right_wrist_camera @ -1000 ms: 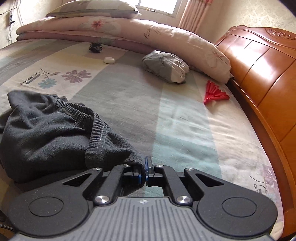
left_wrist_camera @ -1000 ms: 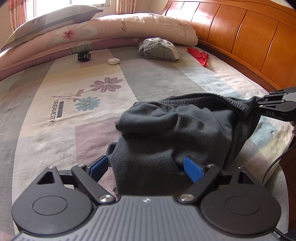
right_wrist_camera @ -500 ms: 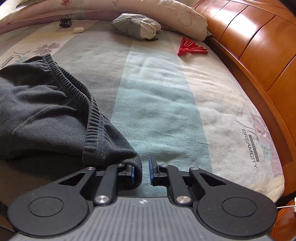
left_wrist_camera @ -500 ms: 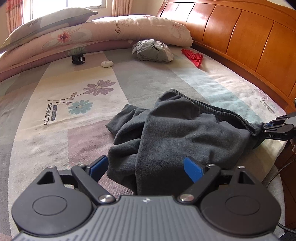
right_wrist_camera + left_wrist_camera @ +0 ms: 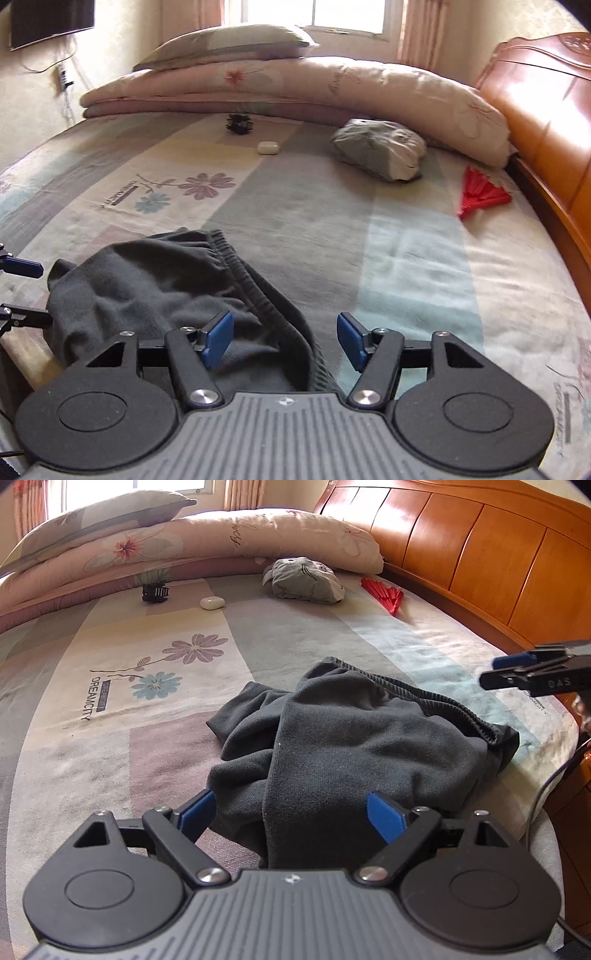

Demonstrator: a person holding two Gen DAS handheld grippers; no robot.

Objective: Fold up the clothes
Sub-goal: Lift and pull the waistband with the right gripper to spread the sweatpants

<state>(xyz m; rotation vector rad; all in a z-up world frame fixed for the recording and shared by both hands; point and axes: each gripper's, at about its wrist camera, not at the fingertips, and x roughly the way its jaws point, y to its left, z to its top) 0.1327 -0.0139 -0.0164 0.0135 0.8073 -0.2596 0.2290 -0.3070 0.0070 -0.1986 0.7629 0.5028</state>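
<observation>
Your right gripper (image 5: 282,339), jaws just opened wide and empty, hangs over the dark garment's (image 5: 354,746) waistband (image 5: 258,291); your left gripper's (image 5: 291,812) wide jaws straddle its near end.

Matt fleecy grey trousers (image 5: 354,738); glossy wooden headboard (image 5: 480,554); woven bedsheet (image 5: 110,738).

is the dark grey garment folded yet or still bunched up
Bunched up, not folded. The dark grey garment lies in a crumpled heap on the bed, layers overlapping unevenly, with its ribbed waistband curving across the top.
</observation>
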